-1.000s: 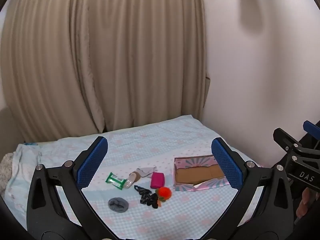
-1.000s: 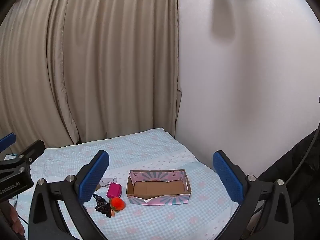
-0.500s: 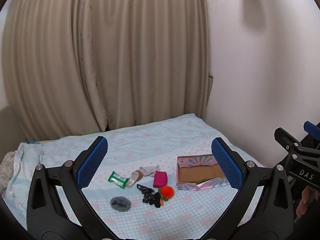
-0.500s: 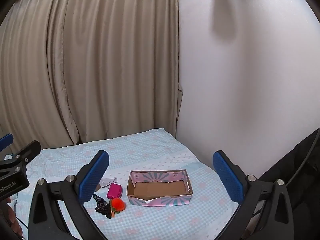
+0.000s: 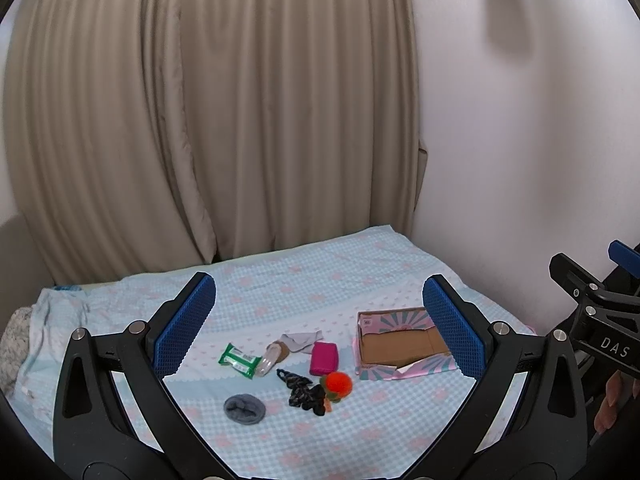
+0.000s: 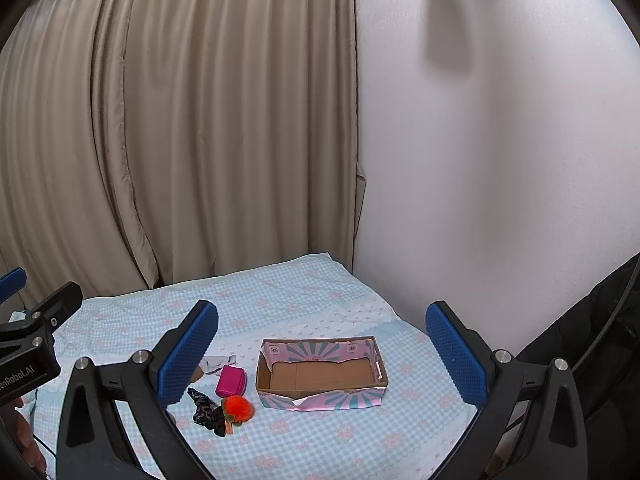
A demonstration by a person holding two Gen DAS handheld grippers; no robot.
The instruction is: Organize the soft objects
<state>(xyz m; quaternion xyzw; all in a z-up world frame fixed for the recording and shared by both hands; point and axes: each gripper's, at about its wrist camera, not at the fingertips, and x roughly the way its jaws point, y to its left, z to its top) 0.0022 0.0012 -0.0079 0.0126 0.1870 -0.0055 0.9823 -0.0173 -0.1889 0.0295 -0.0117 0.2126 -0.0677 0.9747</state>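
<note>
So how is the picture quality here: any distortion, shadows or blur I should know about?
Left wrist view: strong fisheye bending, the curtain bows outward, corners are black; small items on the bed look sharp. Right wrist view: same bending; a soft shadow falls on the wall; light is even, without glare.

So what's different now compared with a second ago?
Only the left gripper shifted slightly; its view slid a little. Nothing was grasped or released. Both grippers stay open above the bed, the box stays empty, and the soft items lie where they were.
</note>
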